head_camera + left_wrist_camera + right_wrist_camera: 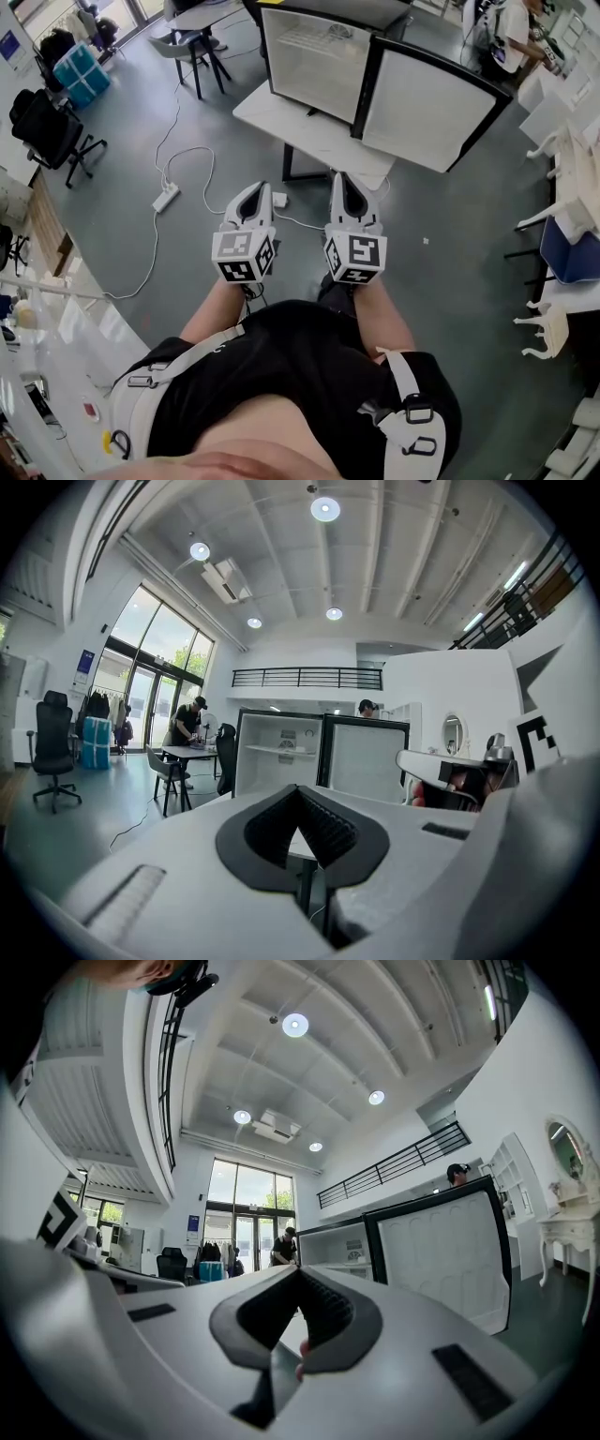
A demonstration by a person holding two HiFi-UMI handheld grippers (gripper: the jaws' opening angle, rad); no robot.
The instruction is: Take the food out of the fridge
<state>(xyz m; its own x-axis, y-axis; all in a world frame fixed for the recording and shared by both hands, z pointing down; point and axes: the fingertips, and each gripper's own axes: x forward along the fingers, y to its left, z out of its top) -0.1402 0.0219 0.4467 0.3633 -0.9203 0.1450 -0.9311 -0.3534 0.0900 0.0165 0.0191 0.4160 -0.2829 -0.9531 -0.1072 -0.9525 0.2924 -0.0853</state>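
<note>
Both my tongs are closed on nothing: left gripper [254, 190] and right gripper [342, 180], side by side. The fridge [314, 61] stands ahead of both on a white table [309, 141], its door [427, 108] swung open. I cannot make out food inside. The cubes [246, 255] carry black square markers.

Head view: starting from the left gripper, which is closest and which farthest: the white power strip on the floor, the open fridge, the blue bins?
1. Power strip, on the floor, just left of the left gripper.
2. Open fridge, ahead on the white table.
3. Blue bins, far upper-left corner.
</note>
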